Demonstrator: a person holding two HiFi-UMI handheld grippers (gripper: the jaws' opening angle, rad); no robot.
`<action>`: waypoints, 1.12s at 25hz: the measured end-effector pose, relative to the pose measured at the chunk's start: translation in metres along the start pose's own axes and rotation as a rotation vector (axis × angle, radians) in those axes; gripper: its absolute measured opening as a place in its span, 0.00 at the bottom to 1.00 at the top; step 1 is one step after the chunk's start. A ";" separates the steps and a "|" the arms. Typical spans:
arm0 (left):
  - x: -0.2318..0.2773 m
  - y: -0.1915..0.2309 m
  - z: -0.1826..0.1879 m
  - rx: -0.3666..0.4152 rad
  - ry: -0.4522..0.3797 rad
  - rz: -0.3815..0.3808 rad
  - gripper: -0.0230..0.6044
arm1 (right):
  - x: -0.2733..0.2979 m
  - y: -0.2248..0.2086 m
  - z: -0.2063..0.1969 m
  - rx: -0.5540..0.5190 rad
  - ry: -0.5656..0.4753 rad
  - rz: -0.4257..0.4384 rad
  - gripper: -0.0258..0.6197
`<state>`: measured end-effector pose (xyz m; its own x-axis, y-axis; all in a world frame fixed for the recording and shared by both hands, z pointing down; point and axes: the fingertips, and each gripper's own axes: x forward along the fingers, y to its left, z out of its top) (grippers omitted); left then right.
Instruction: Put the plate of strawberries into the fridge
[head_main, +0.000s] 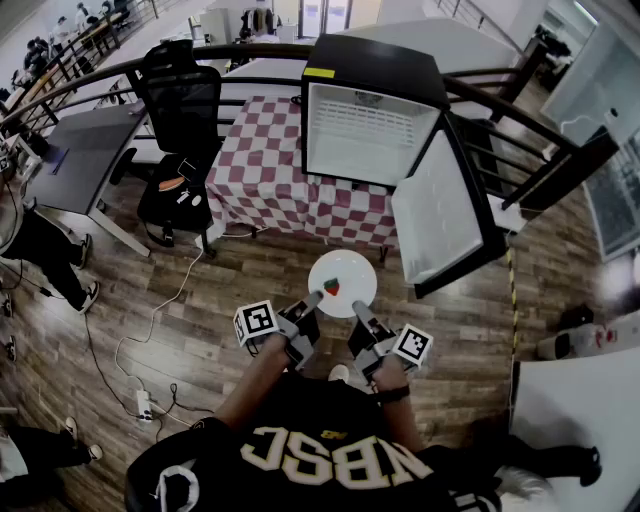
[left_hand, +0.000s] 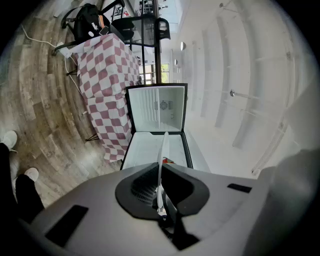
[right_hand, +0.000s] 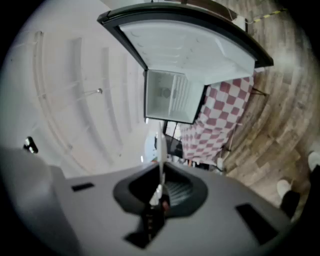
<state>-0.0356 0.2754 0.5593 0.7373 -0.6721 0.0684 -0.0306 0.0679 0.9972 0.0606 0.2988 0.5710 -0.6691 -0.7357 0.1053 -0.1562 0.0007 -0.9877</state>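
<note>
A white plate (head_main: 345, 270) carrying a red strawberry (head_main: 331, 288) hangs above the wooden floor, held level from both sides. My left gripper (head_main: 313, 300) is shut on its near left rim, my right gripper (head_main: 358, 306) on its near right rim. The plate (left_hand: 163, 160) shows edge-on as a thin white line between the jaws of the left gripper (left_hand: 161, 200), and the same plate (right_hand: 162, 155) runs edge-on into the right gripper (right_hand: 159, 192). Ahead stands a small black fridge (head_main: 370, 135) on a table, its door (head_main: 445, 205) swung open to the right, its white inside bare.
The fridge sits on a table with a red-and-white checked cloth (head_main: 270, 170). A black office chair (head_main: 180, 110) and a grey desk (head_main: 80, 155) stand at the left. A dark railing (head_main: 520, 150) runs behind. Cables and a power strip (head_main: 145, 403) lie on the floor.
</note>
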 end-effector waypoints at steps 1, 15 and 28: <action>-0.004 0.000 0.003 0.004 -0.002 0.001 0.08 | 0.002 0.001 -0.003 -0.004 0.003 -0.005 0.10; -0.064 0.004 0.057 0.033 0.000 -0.001 0.08 | 0.055 0.012 -0.062 -0.053 -0.001 -0.025 0.10; -0.029 0.022 0.080 -0.010 0.044 0.016 0.08 | 0.078 -0.008 -0.027 -0.054 -0.060 -0.014 0.10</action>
<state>-0.1113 0.2373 0.5815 0.7660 -0.6376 0.0824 -0.0360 0.0855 0.9957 -0.0101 0.2598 0.5899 -0.6224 -0.7748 0.1104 -0.2054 0.0256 -0.9783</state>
